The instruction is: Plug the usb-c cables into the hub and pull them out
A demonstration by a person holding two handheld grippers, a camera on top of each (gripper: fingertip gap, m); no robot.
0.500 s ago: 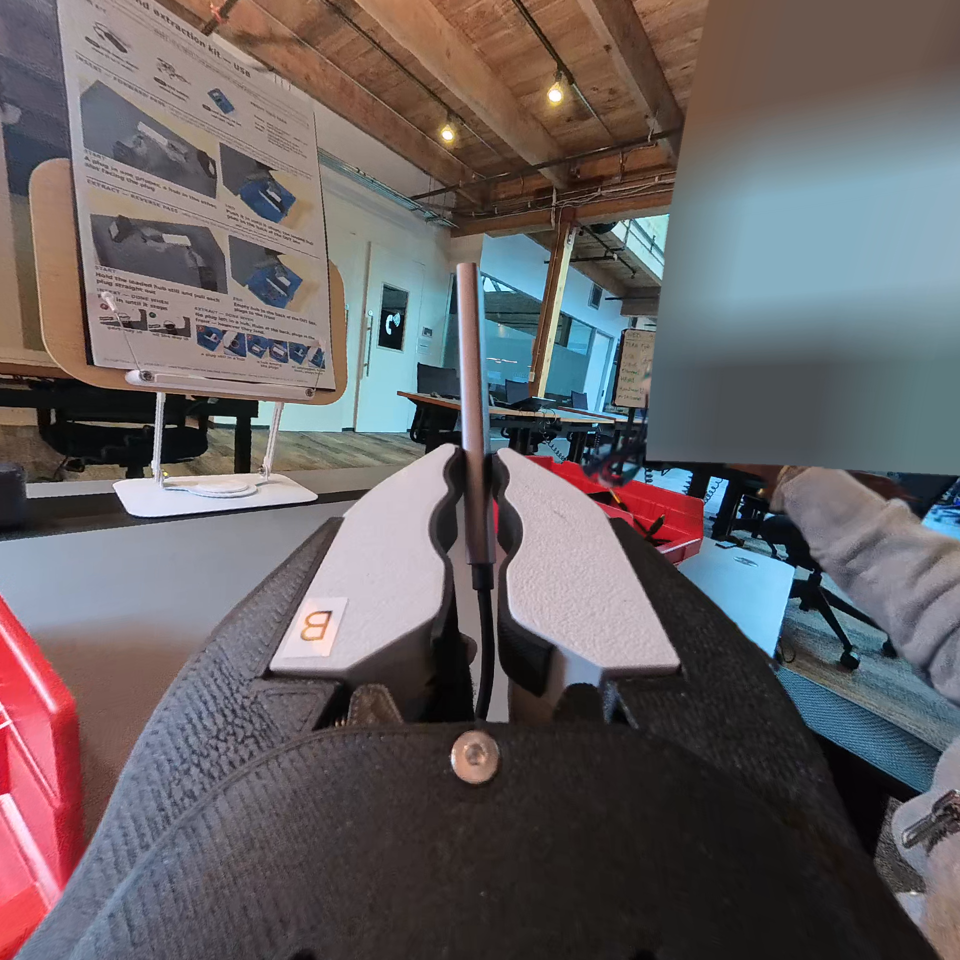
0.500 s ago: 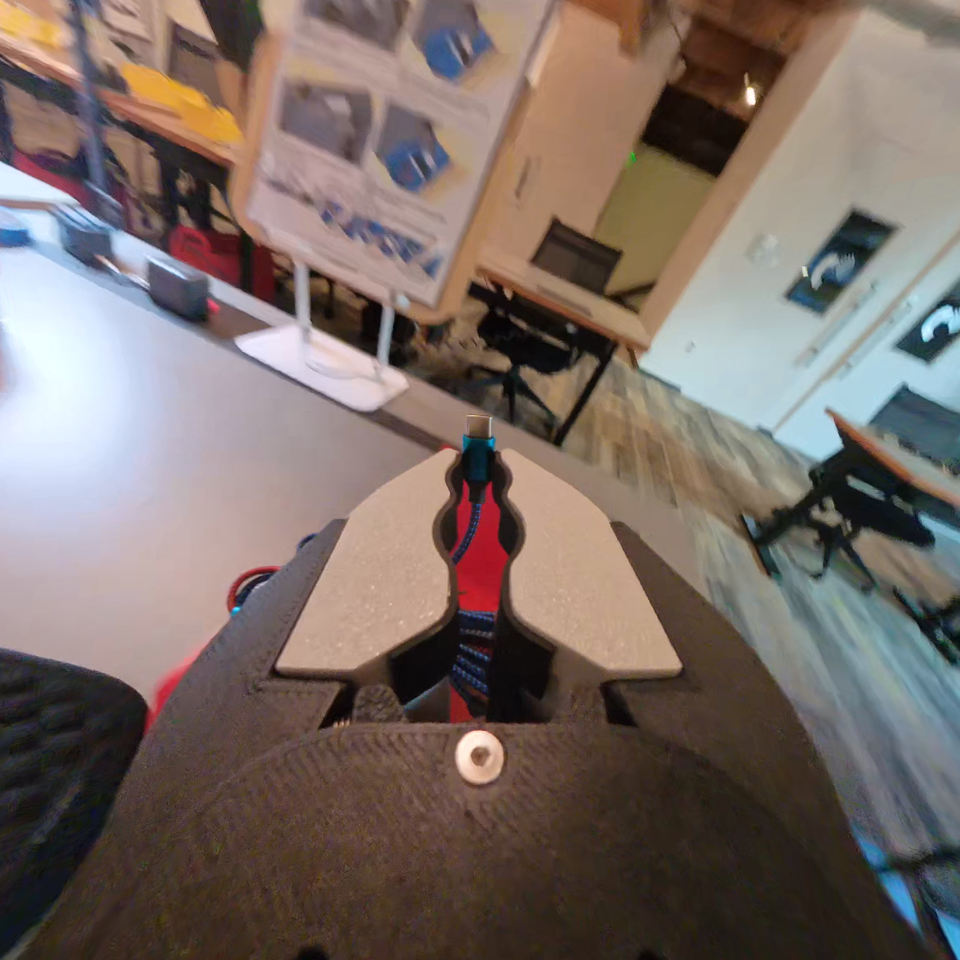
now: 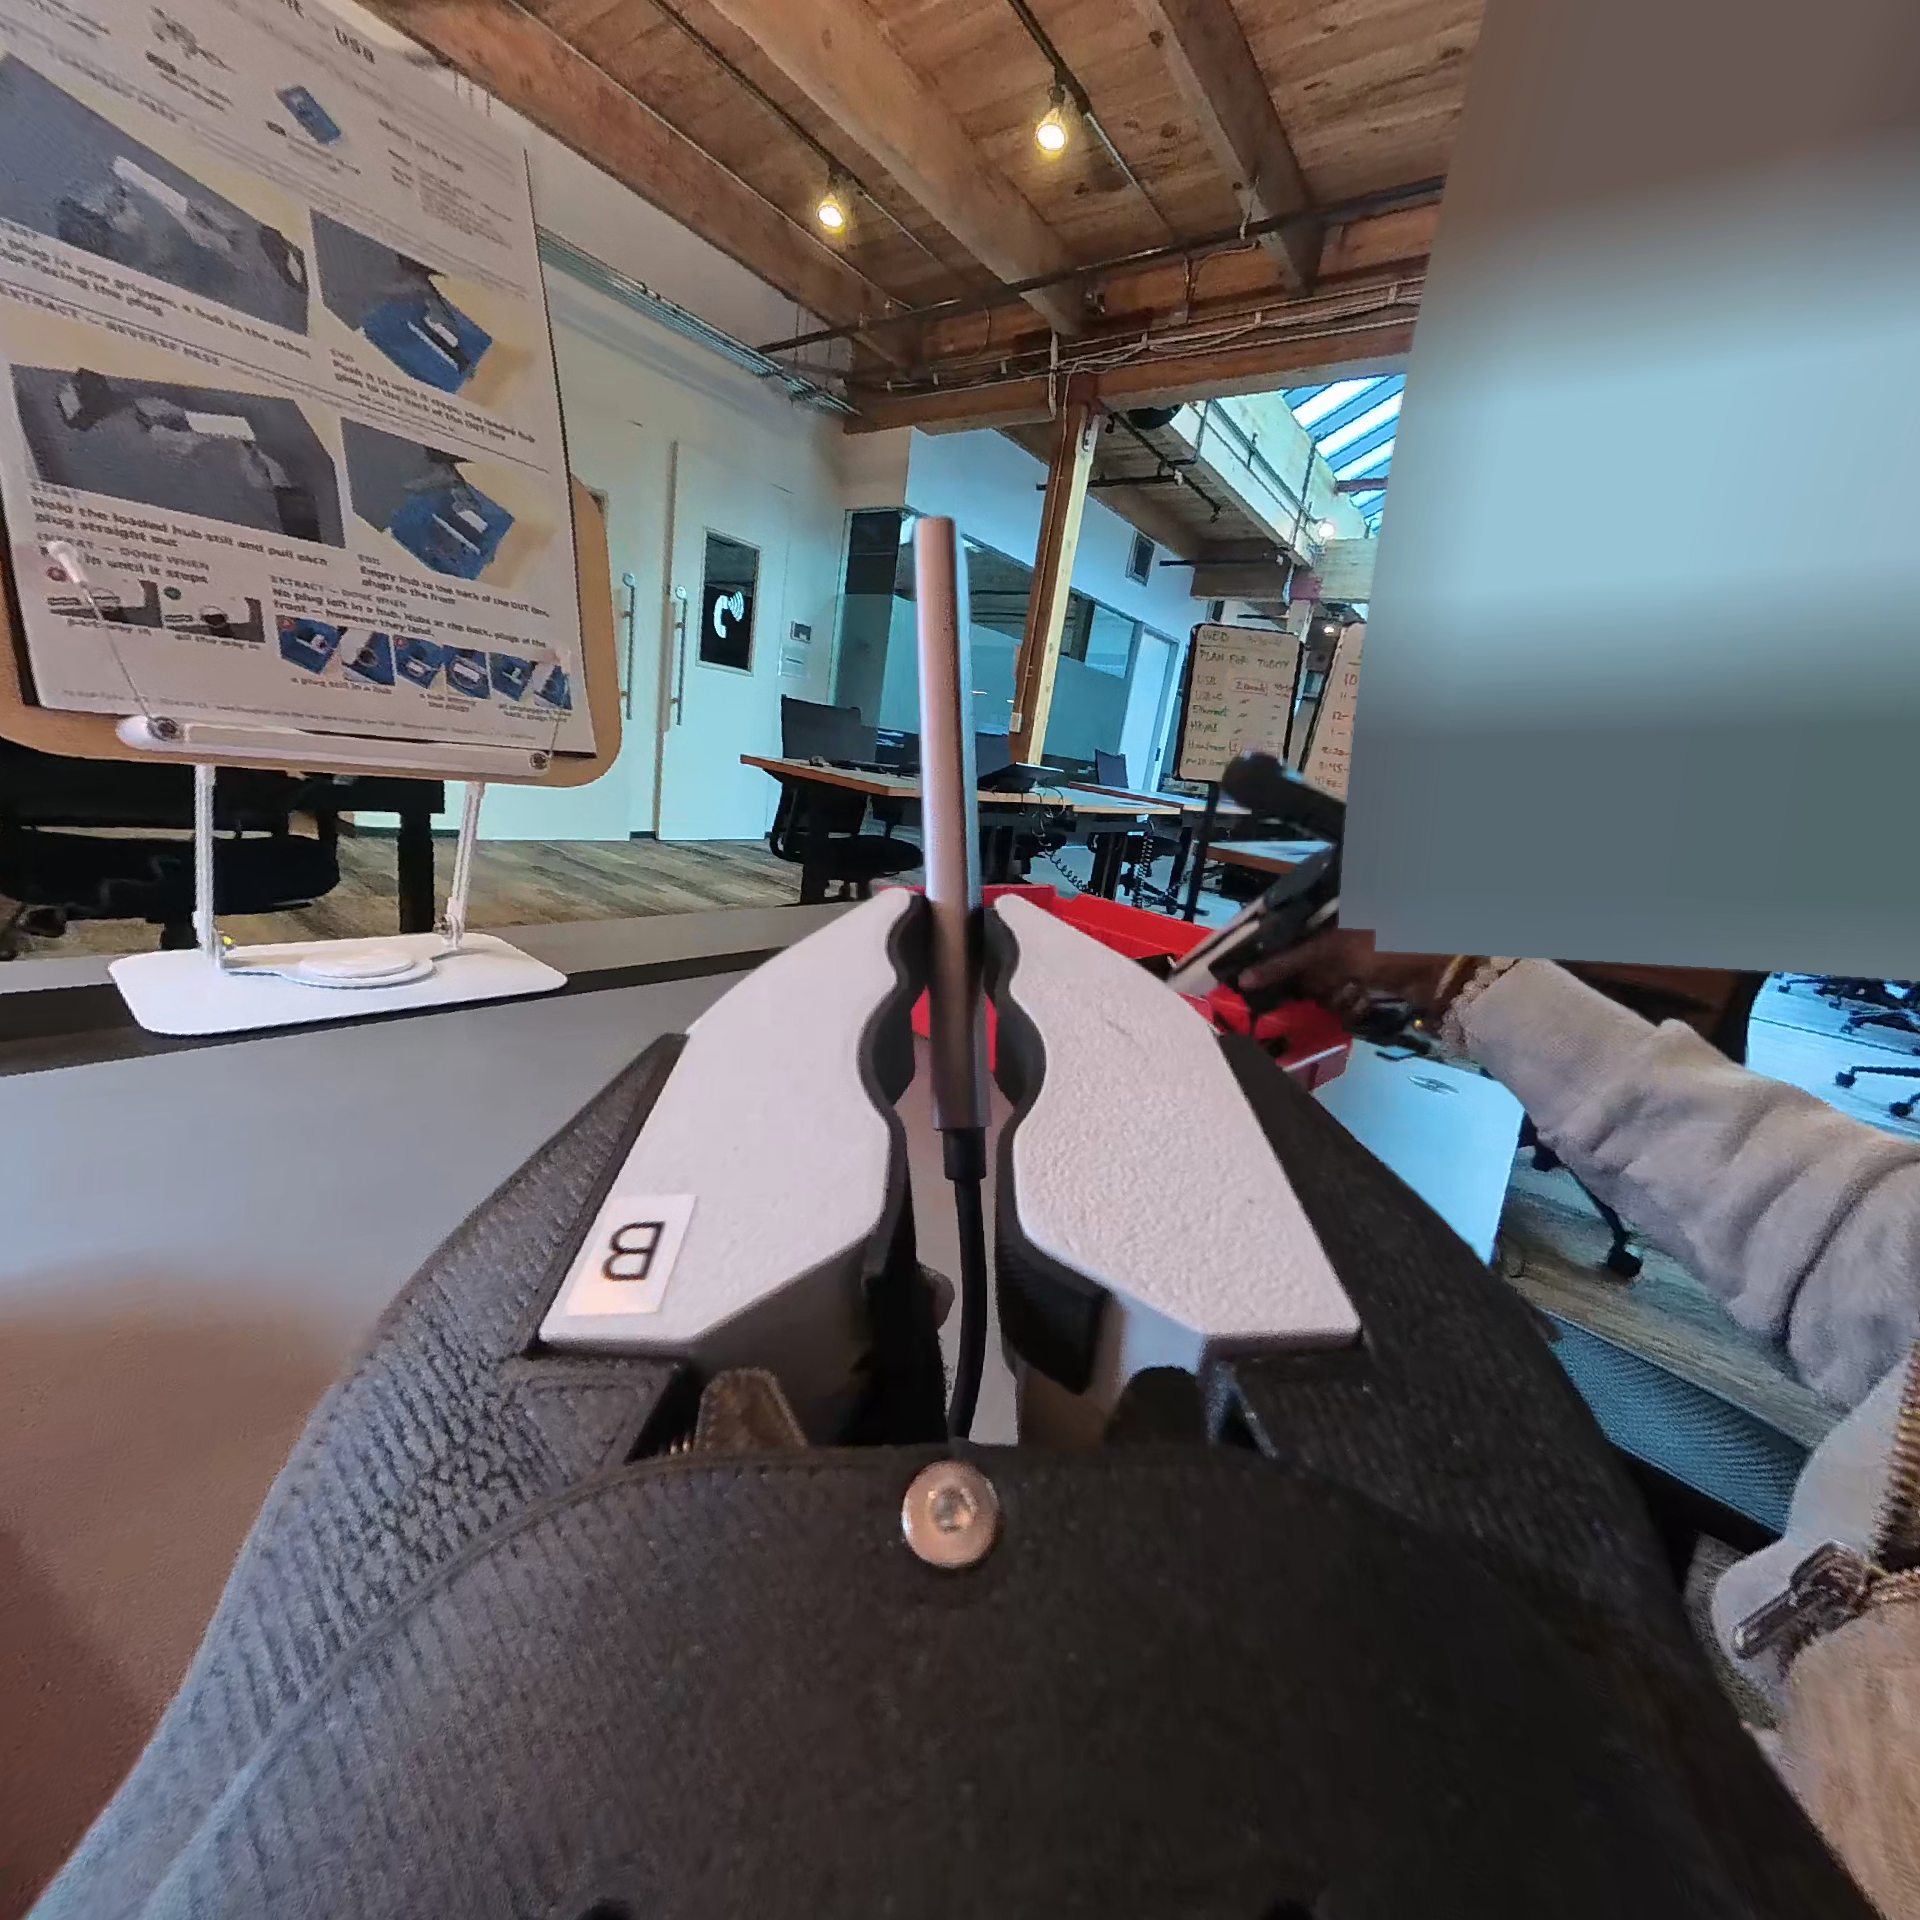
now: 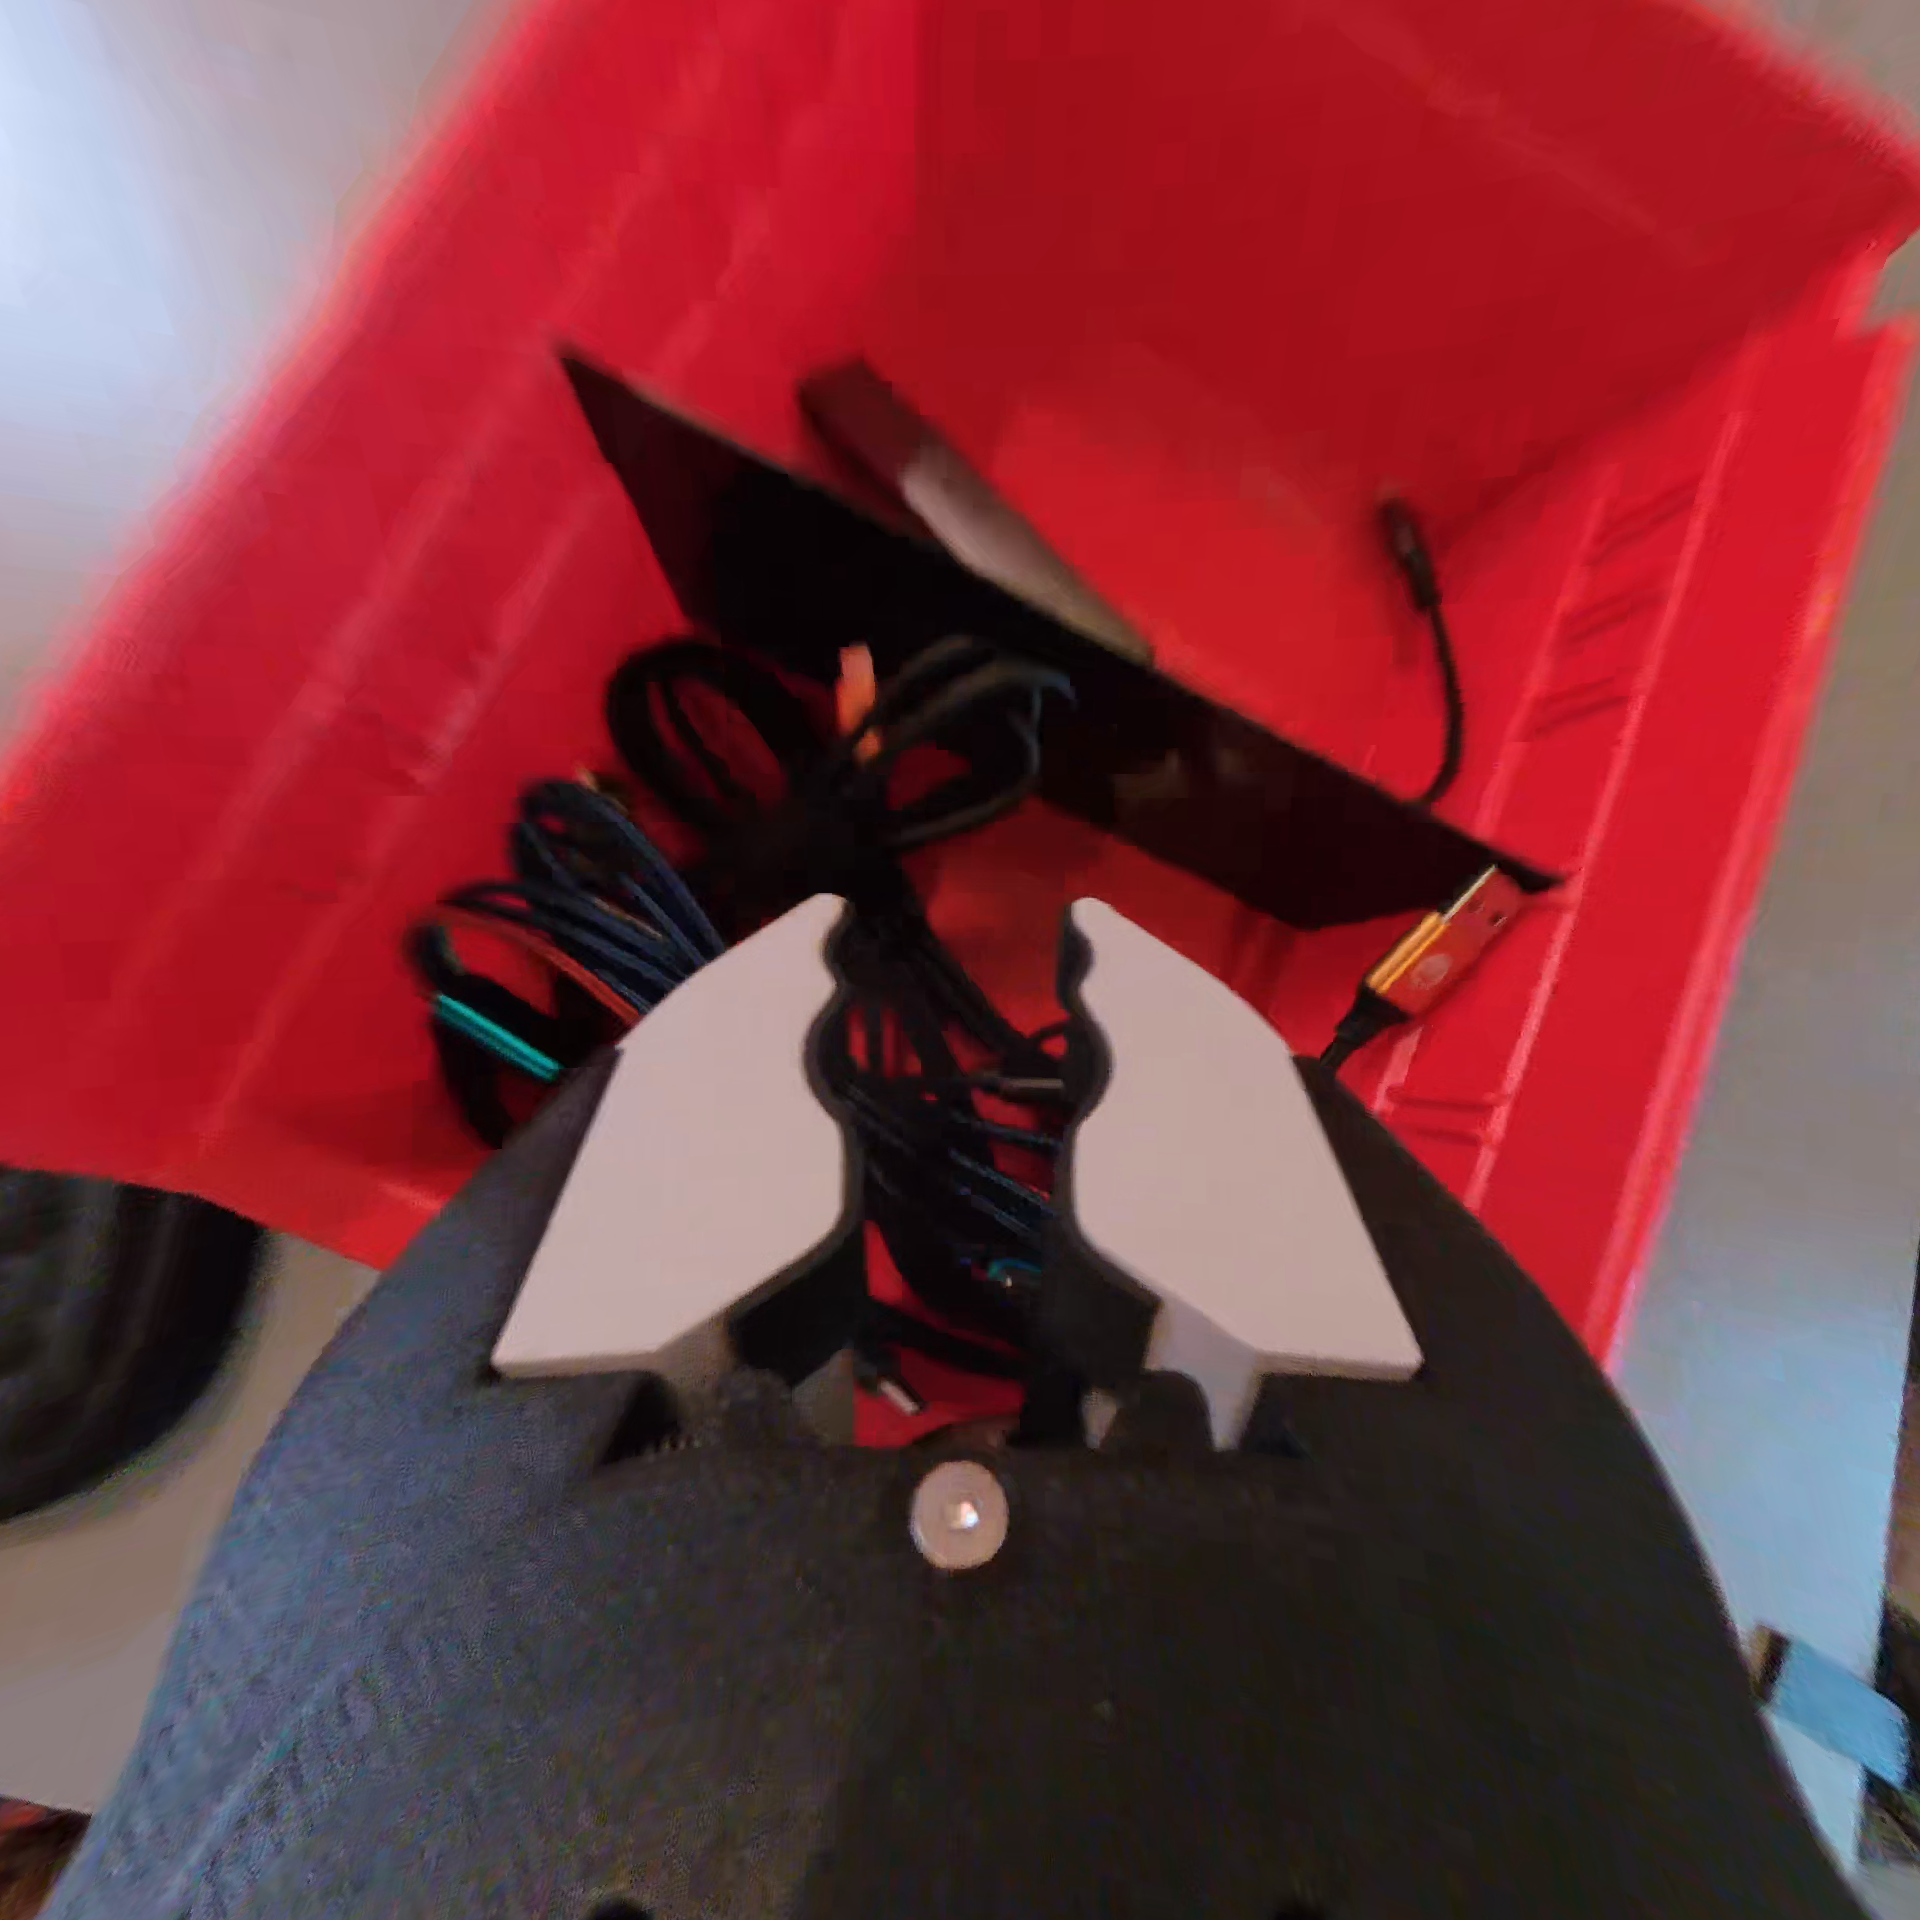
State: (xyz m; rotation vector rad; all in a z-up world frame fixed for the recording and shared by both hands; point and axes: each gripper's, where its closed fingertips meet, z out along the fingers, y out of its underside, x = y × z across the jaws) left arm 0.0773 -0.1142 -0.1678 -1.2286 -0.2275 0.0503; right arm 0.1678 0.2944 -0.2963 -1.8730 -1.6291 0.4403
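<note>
L gripper (image 3: 948, 920) is clamped on the slim grey metal hub (image 3: 943, 727), long axis upright, its black lead trailing down between the fingers. R gripper (image 4: 954, 914), jaws apart and holding nothing, hangs over the red plastic bin (image 4: 312, 644); tangled dark braided cables (image 4: 831, 790) lie directly below, w/ a gold-shelled plug (image 4: 1439, 951) far right.

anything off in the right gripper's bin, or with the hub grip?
Mostly mess. The red bin holds a tangled heap of cables, a black divider sitting askew, and a gold plug poking over it. The right gripper is open above the tangle. The left gripper clamps the hub upright; nothing odd there.
</note>
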